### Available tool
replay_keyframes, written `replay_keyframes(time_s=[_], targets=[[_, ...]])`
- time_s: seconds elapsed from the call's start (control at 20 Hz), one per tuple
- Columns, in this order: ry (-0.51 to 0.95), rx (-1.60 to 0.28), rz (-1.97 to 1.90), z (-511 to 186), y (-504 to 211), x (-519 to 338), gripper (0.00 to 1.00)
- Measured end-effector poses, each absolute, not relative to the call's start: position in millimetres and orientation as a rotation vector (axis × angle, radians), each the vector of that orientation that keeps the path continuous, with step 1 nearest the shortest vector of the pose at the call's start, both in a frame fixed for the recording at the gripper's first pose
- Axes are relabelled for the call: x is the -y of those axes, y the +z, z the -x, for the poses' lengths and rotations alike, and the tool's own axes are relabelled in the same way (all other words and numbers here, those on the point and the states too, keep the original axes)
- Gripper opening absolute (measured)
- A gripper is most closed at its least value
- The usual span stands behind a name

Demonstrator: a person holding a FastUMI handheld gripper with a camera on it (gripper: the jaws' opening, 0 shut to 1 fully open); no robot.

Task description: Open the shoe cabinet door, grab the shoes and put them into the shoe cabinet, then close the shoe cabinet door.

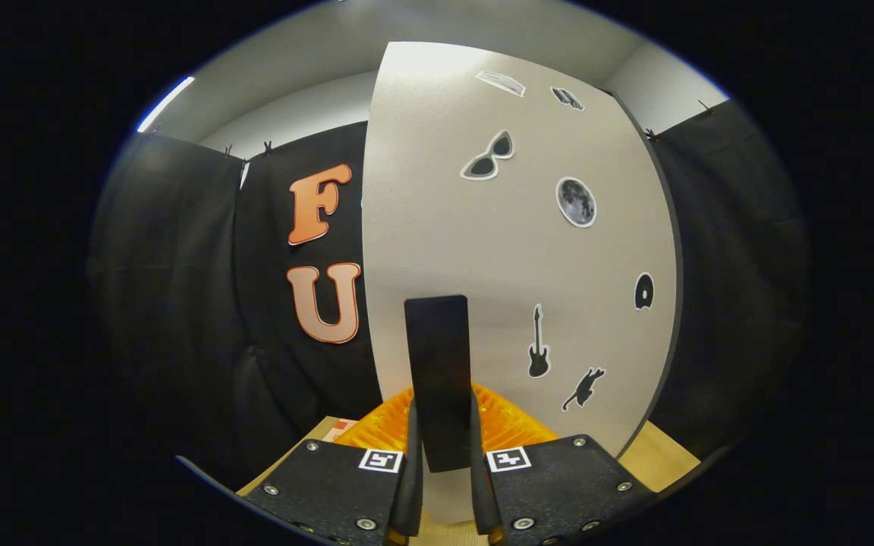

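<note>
The pale shoe cabinet door [520, 250] stands upright right in front of me, with small stickers of sunglasses, a moon, a guitar and a cat on it. A flat black handle [438, 356] sticks out from the door's lower part toward me. My gripper [443, 436] is shut on this handle, with one finger pressed against each of its sides. The door's right edge [676, 303] shows as a thin dark strip.
Black cloth booth wall [179, 303] hangs to the left of the door and also to its right. A light wooden surface [664, 455] runs below the door on both sides. A white wall and ceiling [293, 76] show above the cloth.
</note>
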State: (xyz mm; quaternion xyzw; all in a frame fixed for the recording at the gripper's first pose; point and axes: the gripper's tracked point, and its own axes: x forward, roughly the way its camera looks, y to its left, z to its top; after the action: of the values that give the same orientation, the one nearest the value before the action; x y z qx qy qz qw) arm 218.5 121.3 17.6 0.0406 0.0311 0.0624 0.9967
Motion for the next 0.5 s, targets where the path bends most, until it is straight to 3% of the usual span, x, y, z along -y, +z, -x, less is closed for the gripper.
replay_keyframes(time_s=[0.5], targets=[[0.083,-0.062,-0.086,-186.8,19.0,-92.7,0.2]])
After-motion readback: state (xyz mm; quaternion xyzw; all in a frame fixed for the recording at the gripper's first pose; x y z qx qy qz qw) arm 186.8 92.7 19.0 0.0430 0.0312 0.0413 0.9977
